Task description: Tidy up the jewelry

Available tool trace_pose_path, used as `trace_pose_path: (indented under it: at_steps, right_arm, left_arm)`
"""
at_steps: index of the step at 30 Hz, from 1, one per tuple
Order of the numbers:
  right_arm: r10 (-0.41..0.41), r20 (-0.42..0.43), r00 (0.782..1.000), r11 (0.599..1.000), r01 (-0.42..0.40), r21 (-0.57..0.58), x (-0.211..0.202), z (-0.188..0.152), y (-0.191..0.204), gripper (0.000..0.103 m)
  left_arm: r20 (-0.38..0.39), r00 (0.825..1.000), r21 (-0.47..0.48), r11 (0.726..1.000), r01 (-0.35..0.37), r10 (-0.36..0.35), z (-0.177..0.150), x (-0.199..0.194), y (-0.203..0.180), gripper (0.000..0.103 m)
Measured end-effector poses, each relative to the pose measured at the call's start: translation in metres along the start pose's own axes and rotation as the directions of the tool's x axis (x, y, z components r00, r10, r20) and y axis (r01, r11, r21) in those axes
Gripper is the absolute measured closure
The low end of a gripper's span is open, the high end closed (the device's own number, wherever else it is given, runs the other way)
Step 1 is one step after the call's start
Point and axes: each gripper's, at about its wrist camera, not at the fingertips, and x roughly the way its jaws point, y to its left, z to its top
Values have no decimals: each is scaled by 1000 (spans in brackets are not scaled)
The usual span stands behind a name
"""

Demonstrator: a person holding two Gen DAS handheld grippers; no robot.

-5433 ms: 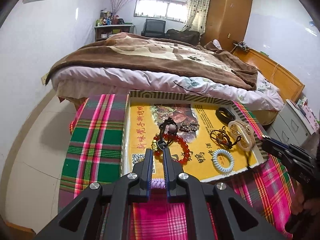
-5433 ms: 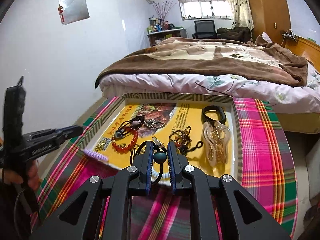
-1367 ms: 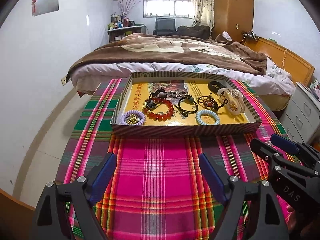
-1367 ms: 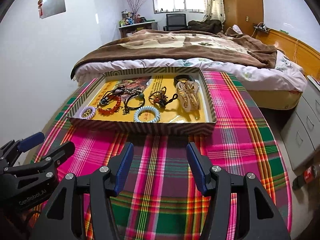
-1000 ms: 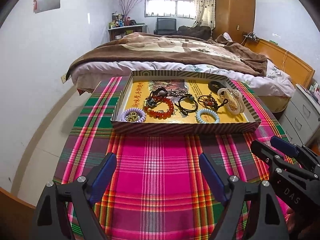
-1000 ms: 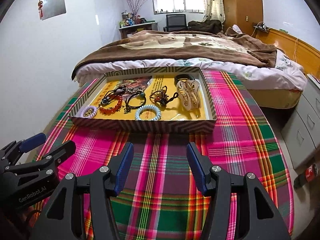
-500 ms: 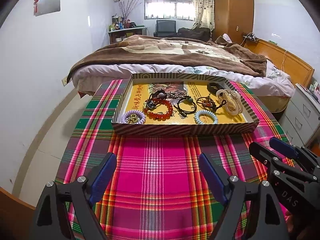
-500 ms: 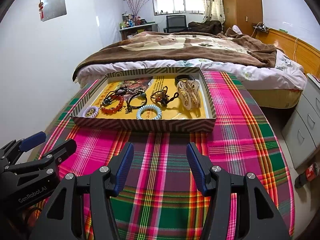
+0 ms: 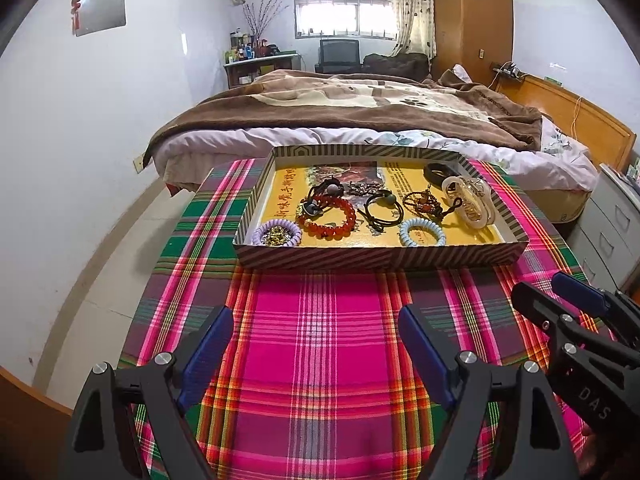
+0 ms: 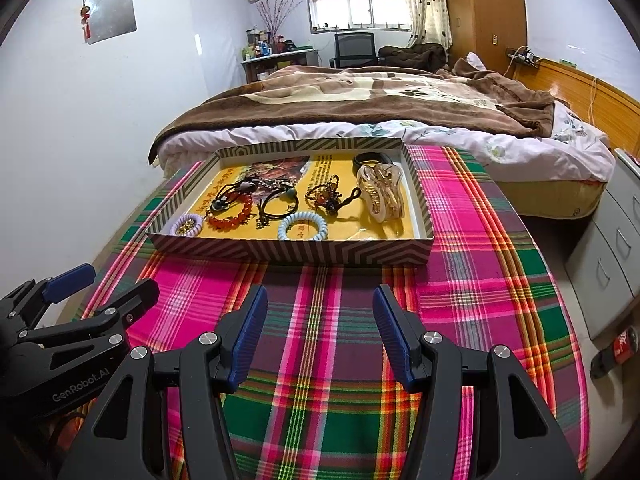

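Observation:
A striped cardboard tray [image 9: 376, 257] [image 10: 288, 254] with a yellow floor sits at the far end of the plaid-covered table. It holds a red bead bracelet [image 9: 329, 220] [image 10: 234, 216], a purple coil tie [image 9: 278, 234], a blue coil tie [image 9: 422, 232] [image 10: 303, 226], black hair ties [image 9: 380, 210], a gold charm piece [image 9: 424, 204] and a clear hair claw [image 9: 470, 200] [image 10: 380, 194]. My left gripper [image 9: 316, 336] is open and empty, well short of the tray. My right gripper [image 10: 320, 320] is open and empty, also short of it.
The pink, green and purple plaid cloth [image 9: 320, 360] covers the table. A bed with a brown blanket [image 9: 360, 108] stands just behind the tray. Grey drawers [image 10: 608, 256] stand to the right, a bottle [image 10: 612, 350] lies on the floor.
Both grippers were shut on hair ties over the tray 5.4 s ago; now both are open, empty and pulled back. Over the last second the views barely shift.

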Motion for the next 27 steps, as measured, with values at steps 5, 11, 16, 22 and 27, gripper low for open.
trace_pose_path:
  at_steps: [5, 11, 16, 22, 27]
  right_arm:
    - [-1, -1, 1000, 1000, 1, 0, -1, 1, -1, 47]
    - [2, -1, 1000, 1000, -2, -2, -1, 1, 0, 47]
    - [2, 0, 1000, 1000, -2, -1, -2, 1, 1, 47]
    - [2, 1, 1000, 1000, -2, 0, -1, 1, 1, 47]
    - [3, -1, 1000, 1000, -3, 3, -1, 1, 1, 47]
  left_arm:
    - [-1, 1000, -11, 1000, 1, -1, 0, 0, 1, 19]
    - [-3, 1000, -14, 1000, -2, 2, 0, 0, 1, 19]
    - [-2, 1000, -13, 1000, -6, 6, 0, 0, 1, 19]
    - [-2, 1000, -15, 1000, -5, 5, 0, 0, 1, 19]
    - [1, 1000, -17, 1000, -5, 6, 0, 0, 0, 19]
